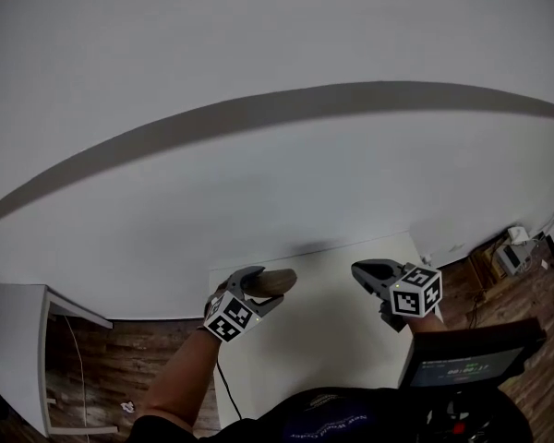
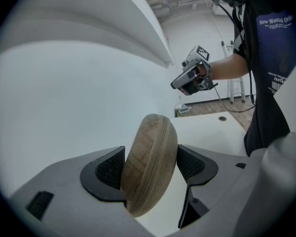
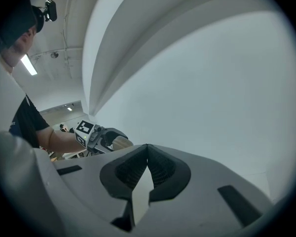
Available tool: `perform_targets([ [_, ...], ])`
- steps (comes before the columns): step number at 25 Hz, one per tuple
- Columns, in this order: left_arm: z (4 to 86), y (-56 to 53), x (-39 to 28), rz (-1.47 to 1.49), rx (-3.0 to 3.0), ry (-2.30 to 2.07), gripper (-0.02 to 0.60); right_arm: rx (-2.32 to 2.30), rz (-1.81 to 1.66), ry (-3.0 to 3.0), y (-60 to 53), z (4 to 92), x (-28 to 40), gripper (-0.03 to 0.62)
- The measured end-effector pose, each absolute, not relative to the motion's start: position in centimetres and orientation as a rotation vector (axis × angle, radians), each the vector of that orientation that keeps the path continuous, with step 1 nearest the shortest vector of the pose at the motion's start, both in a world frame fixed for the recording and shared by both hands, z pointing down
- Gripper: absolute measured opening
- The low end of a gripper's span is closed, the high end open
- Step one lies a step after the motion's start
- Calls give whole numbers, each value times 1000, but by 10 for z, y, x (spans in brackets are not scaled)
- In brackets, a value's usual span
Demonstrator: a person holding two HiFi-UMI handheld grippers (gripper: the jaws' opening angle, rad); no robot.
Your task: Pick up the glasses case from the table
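Pick is basically done, as I read it. The left gripper (image 1: 251, 289) is clamped on the glasses case (image 2: 149, 162), and the case is up off the table (image 1: 337, 340), over its far end, touching nothing but the pads. The right gripper (image 3: 147, 157) is also above the table's far end, on the other side from the case. Its jaws are clenched tip to tip with nothing in them.

Next move, my call: hold that squeeze and carry level. The shell is domed and the pads sit on the two bulging faces, so it could pivot or squirt out if the grip eases. There's no job for the right side unless it needs to steady the case.

View differences:
- Left gripper view: the only one showing the actual grip. The case stands on edge, slightly tilted, zipper seam facing the camera, one pad on each broad face. The tabletop shows below and beyond it.
- Head view: shows both grippers together over the table's far end, but the contact is too small to judge.
- Right gripper view: confirms its own jaws are closed and empty. It also catches the left gripper side-on with the tan case poking out, and none of the table under it.
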State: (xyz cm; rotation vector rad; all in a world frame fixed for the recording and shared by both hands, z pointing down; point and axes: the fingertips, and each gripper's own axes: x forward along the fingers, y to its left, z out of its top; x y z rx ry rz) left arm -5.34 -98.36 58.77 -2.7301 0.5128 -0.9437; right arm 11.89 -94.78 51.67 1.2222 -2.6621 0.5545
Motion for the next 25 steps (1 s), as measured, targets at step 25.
perform_targets([
  [25,472,-794,-151,-329,-3047,1027,333,1126,496,-2783,-814,450,107,0],
])
